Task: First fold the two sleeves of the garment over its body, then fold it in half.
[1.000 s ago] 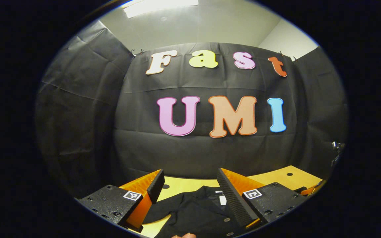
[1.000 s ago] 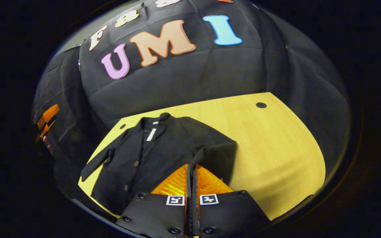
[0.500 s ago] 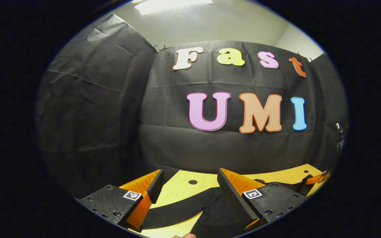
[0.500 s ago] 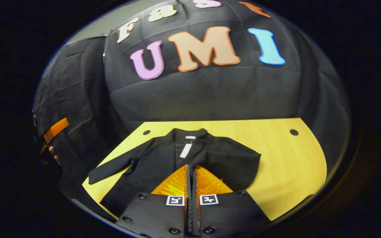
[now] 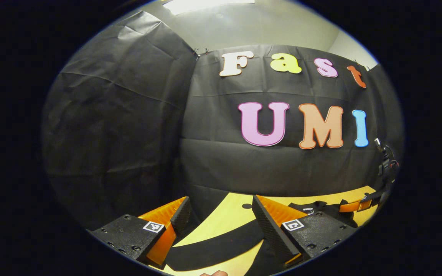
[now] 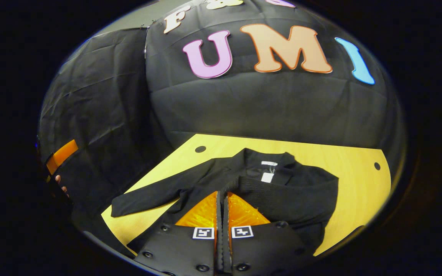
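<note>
Left gripper view first: the left gripper [image 5: 221, 218] hangs above the near corner of the yellow table [image 5: 231, 207], its fingers spread wide with nothing between them. Just below and ahead of the tips lies the jacket's outstretched sleeve [image 5: 213, 249], a dark band whose long axis crosses the gripper's line of sight from lower left to upper right, running toward the jacket body beyond the right finger. Farther right, at the table's far side, part of the other gripper [image 5: 355, 206] shows over the dark cloth.

Right gripper view: the right gripper [image 6: 223, 209] has its fingers pressed together, and the black jacket [image 6: 301, 188] rises straight to the tips, so it appears to pinch the edge of the other sleeve [image 6: 282, 195], which lies doubled across the chest below the collar tag [image 6: 268, 176]. To that gripper's left the unfolded sleeve [image 6: 148, 199] stretches flat across the table [image 6: 359, 168] toward the left gripper [image 6: 61, 155] at the edge.

My judgement: the flat sleeve is the next one to fold, and the left gripper is far nearer to it, needing to drop onto the cuff end and carry it along that axis over the body.
</note>
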A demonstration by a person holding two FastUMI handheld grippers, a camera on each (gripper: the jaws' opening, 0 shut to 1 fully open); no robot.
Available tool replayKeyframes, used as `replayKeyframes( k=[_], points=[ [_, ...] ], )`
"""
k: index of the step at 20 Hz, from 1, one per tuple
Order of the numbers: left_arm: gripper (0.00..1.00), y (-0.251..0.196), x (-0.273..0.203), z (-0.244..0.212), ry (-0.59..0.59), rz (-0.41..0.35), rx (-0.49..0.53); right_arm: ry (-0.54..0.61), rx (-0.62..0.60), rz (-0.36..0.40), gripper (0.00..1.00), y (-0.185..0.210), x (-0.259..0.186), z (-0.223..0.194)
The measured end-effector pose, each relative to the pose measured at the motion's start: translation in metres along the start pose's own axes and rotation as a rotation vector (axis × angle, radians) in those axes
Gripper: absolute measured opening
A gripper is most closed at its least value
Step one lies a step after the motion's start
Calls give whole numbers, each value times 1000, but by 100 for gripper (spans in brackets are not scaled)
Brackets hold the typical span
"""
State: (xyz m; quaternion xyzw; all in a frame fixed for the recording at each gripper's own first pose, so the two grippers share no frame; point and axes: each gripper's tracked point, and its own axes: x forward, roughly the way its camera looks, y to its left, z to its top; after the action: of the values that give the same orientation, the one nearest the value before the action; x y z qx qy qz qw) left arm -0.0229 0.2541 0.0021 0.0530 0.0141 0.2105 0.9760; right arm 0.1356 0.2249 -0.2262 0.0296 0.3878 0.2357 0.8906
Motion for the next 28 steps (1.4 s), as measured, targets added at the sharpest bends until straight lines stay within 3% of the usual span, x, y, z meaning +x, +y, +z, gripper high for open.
replayKeyframes(
  k=[8,10,12,14,16,18,19,20,28],
  points=[
    [99,58,1,-47,101,71,39,66,-60,49,0,64,68,1],
    [99,61,6,-64,137,65,41,61,-52,65,7,77,76,6],
    [100,68,5,-81,169,51,44,-35,-37,136,54,97,72,24],
    [100,73,3,-98,214,31,33,-147,-55,96,100,95,61,52],
    [100,78,7,-114,258,23,12,-219,-62,64,98,86,43,73],
    [92,83,11,-134,305,13,2,-253,-54,30,94,76,20,83],
    [100,85,13,-143,333,5,0,-265,-48,13,95,68,11,87],
    [96,87,15,-155,363,1,-5,-274,-41,-5,94,60,5,86],
    [99,98,15,-238,585,7,-75,-274,44,-144,98,1,-39,61]
  ],
)
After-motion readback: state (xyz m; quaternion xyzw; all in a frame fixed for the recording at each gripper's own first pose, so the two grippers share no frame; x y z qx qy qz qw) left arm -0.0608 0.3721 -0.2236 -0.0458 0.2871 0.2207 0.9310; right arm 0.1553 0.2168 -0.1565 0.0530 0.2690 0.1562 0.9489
